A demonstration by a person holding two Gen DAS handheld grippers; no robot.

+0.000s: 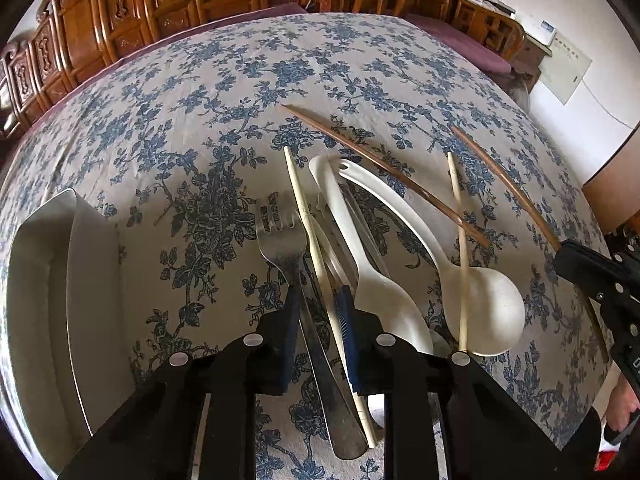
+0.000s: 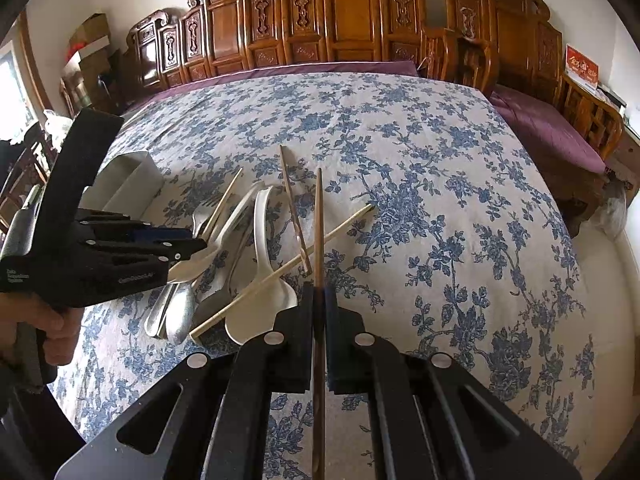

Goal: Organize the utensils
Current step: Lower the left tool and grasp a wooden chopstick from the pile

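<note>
A pile of utensils lies on the floral tablecloth: a metal fork, two white plastic spoons, pale bamboo chopsticks and a dark brown chopstick. My left gripper is open, its fingers straddling the fork handle and a pale chopstick. My right gripper is shut on a second dark brown chopstick, also seen in the left wrist view. The left gripper shows in the right wrist view over the pile.
A white divided utensil tray stands left of the pile, also in the right wrist view. Carved wooden furniture and purple cushions line the far side and right of the table.
</note>
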